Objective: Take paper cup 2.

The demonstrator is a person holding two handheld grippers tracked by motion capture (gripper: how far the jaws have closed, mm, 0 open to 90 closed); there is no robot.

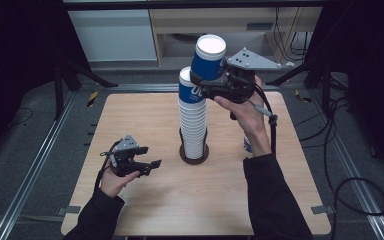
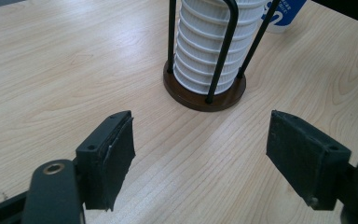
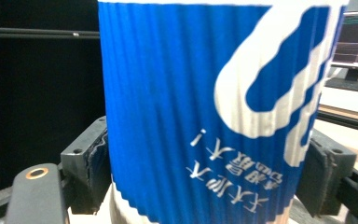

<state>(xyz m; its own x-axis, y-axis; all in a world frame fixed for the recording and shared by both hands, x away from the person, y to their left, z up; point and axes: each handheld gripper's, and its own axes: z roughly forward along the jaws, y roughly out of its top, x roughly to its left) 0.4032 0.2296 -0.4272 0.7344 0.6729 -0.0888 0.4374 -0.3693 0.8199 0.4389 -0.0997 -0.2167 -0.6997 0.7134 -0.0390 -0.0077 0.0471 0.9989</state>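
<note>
Jaws of the right gripper (image 1: 207,80) pinch an upside-down blue paper cup (image 1: 208,57), held just above and right of the stacked cups (image 1: 192,120) in the holder (image 1: 194,155); left gripper (image 1: 147,157) rests spread wide, nearer the base

Blue ribbed cup (image 1: 209,59), upside-down, above stack (image 1: 193,120)

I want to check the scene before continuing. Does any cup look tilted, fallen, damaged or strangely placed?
Nothing looks damaged or spilled. The stack of cups stands upright in its wire holder. The right tongs hold one blue cup upside down in the air, slightly tilted. Another blue cup stands on the table, partly hidden behind the right forearm.
</note>
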